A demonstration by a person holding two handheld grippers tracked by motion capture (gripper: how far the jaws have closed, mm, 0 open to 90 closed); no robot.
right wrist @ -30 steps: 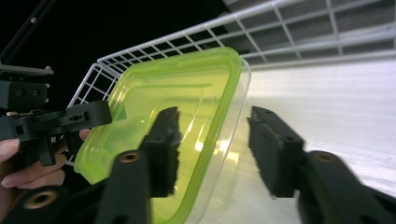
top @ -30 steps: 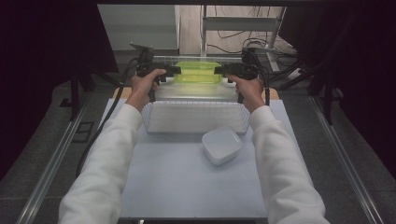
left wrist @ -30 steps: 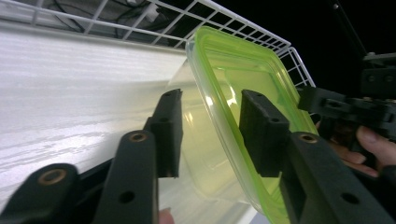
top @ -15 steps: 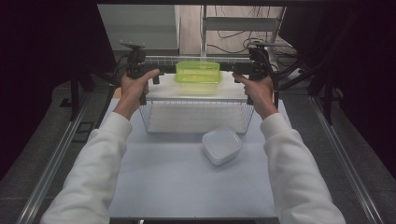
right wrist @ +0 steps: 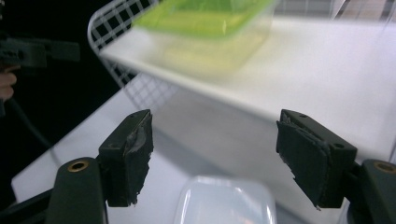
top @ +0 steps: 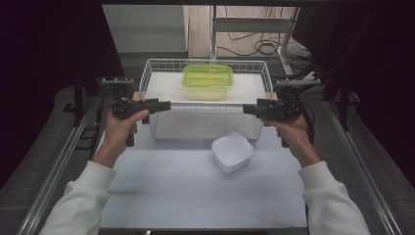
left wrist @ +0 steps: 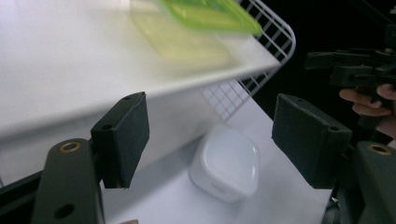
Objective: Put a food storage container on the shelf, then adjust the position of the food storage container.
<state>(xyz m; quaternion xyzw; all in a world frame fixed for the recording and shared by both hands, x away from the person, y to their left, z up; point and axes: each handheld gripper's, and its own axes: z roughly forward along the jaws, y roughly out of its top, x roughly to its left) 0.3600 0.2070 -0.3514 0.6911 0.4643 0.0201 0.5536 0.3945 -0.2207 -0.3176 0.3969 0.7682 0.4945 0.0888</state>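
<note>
— Both grippers first: what are they doing?

— Left gripper (top: 164, 105) sits at the left side of the white wire basket (top: 147, 81), jaws pointing inward toward it. Its pads stand wide apart with nothing between them; they have just been opening. In the left gripper view (left wrist: 210, 140) the gap between the pads frames only the table and the white dish.

— And the right one?

— Right gripper (top: 247, 108) mirrors it at the basket's right side, also aimed inward, clear of the wire. Its jaws are spread too, having just been opening, and hold nothing. The right gripper view (right wrist: 212, 156) shows worn foam on both pads and open space between them.

— Where is the green container?

— That translucent green lidded container (top: 207, 81) rests on the white shelf inside the wire basket, toward its far side and roughly centred. Neither gripper touches it; each is well apart from it. From the left gripper view it appears blurred at the top (left wrist: 210, 14), and likewise from the right gripper view (right wrist: 205, 23).

— Anything else on the table?

— A square white dish (top: 232, 152) with rounded corners sits on the white tabletop (top: 171, 191), just in front of the basket's near right corner. The person's white sleeves come in from the bottom of the high view.
</note>
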